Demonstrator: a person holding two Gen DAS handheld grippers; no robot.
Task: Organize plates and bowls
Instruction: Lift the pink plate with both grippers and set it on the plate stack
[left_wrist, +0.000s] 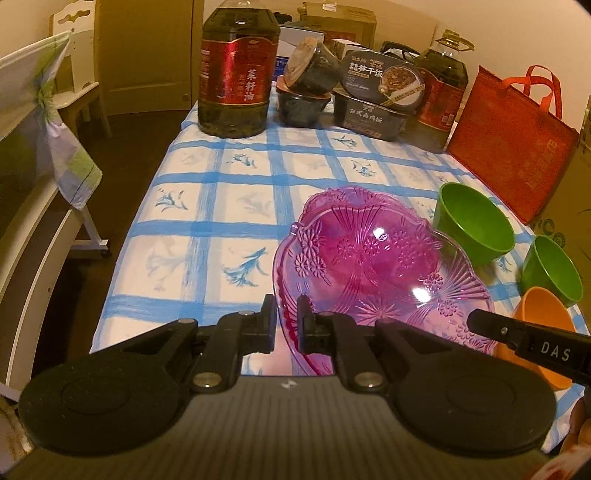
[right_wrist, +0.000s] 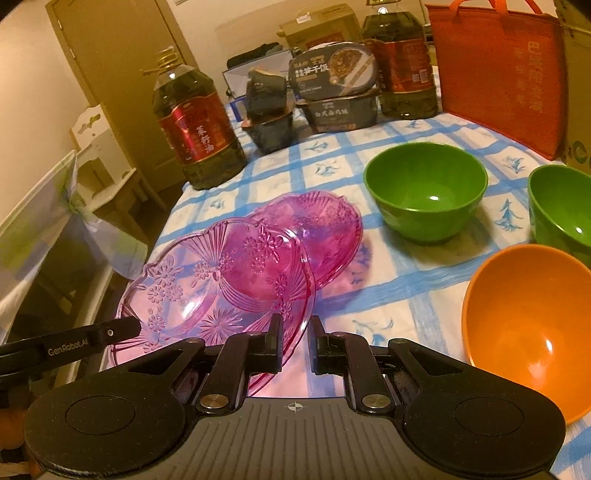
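Observation:
Two clear pink cut-glass plates lie on the checked tablecloth. The near pink plate (left_wrist: 388, 273) (right_wrist: 207, 291) tilts over the far pink plate (right_wrist: 328, 229). My left gripper (left_wrist: 286, 310) is shut on the near plate's left rim. My right gripper (right_wrist: 295, 328) is shut on its right rim, and also shows in the left wrist view (left_wrist: 476, 317). Two green bowls (right_wrist: 424, 188) (right_wrist: 565, 206) and an orange bowl (right_wrist: 528, 325) stand to the right.
At the table's back stand two big oil bottles (left_wrist: 236, 74) (right_wrist: 402, 59), stacked dark meal boxes (left_wrist: 380, 96) and an orange tote bag (right_wrist: 502, 74). The table's left edge (left_wrist: 122, 258) drops to the floor; a white bench and draped cloth (left_wrist: 62, 122) stand beyond.

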